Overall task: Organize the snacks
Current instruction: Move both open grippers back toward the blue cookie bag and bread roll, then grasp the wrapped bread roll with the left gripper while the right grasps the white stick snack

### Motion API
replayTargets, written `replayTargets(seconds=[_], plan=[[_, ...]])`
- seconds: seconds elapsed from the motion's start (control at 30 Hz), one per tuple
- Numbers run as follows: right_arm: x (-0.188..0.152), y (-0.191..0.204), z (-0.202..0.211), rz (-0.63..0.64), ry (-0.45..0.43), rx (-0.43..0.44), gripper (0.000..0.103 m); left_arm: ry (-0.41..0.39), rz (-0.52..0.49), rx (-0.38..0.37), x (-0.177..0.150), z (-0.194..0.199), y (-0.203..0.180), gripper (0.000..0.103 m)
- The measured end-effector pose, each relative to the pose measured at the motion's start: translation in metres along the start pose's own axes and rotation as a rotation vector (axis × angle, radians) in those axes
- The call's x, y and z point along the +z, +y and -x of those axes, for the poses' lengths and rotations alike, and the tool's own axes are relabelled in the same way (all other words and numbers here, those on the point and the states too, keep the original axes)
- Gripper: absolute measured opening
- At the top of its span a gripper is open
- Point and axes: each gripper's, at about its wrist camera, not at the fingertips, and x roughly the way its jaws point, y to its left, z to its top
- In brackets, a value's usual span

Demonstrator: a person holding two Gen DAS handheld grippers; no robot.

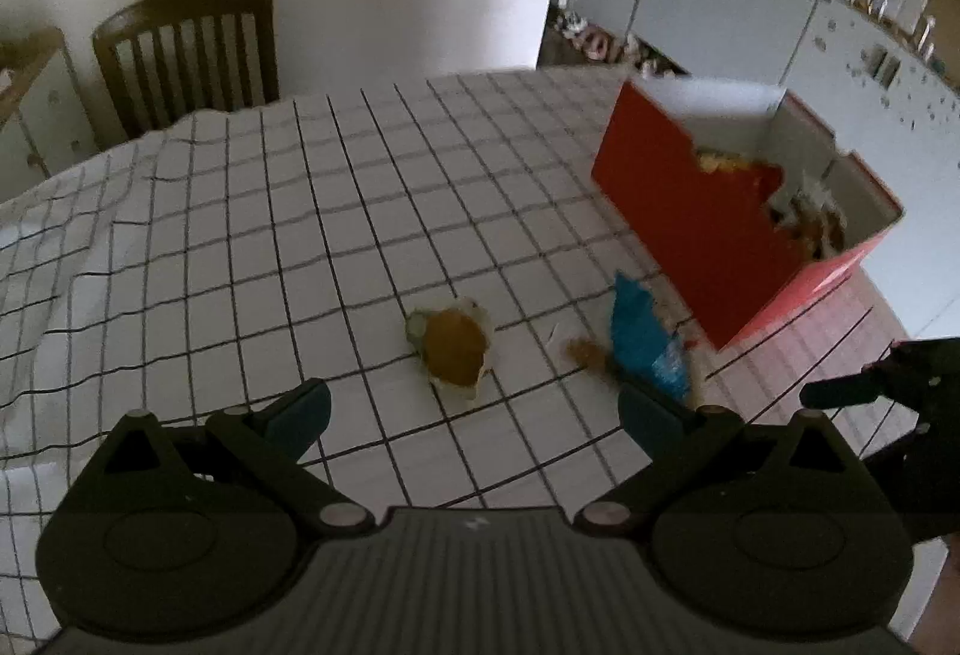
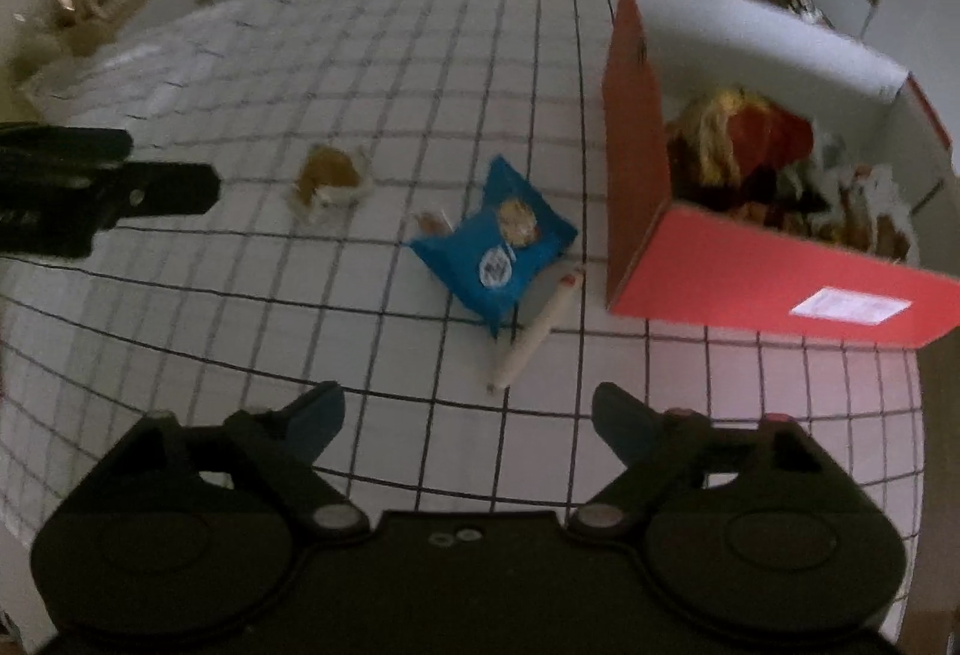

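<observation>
Both grippers hung over the table (image 2: 180,343) with its checked cloth: the left gripper (image 1: 474,409) had its jaws wide apart and empty, and the right gripper (image 2: 468,415) likewise held nothing between its spread jaws. A blue snack bag (image 2: 498,247) lay just beside the red box (image 2: 750,277), touching a pale wrapped stick (image 2: 534,334), while a brown wrapped pastry (image 2: 330,175) lay apart to its left. More snacks (image 2: 744,138) were piled inside the box.
</observation>
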Motion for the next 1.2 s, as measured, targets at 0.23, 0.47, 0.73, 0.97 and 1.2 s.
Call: replayTargets(seconds=[0.23, 0.47, 0.73, 0.97, 1.2], plan=[[0.011, -0.003, -0.036, -0.052, 0.082, -0.042, 0.073, 0.057, -0.036, -0.017, 0.007, -0.039, 0.004, 0.103], [0.03, -0.013, -0.056, -0.086, 0.134, -0.054, 0.059, 0.105, -0.039, -0.024, 0.02, -0.073, 0.015, 0.103], [0.038, -0.015, -0.07, -0.061, 0.175, -0.057, 0.046, 0.136, -0.056, 0.009, 0.025, -0.101, 0.02, 0.102], [0.046, -0.016, -0.081, -0.07, 0.186, -0.061, 0.038, 0.139, -0.071, 0.02, 0.027, -0.11, 0.022, 0.099], [0.047, -0.013, -0.081, -0.051, 0.19, -0.073, 0.03, 0.15, -0.086, 0.025, 0.027, -0.117, 0.023, 0.079]])
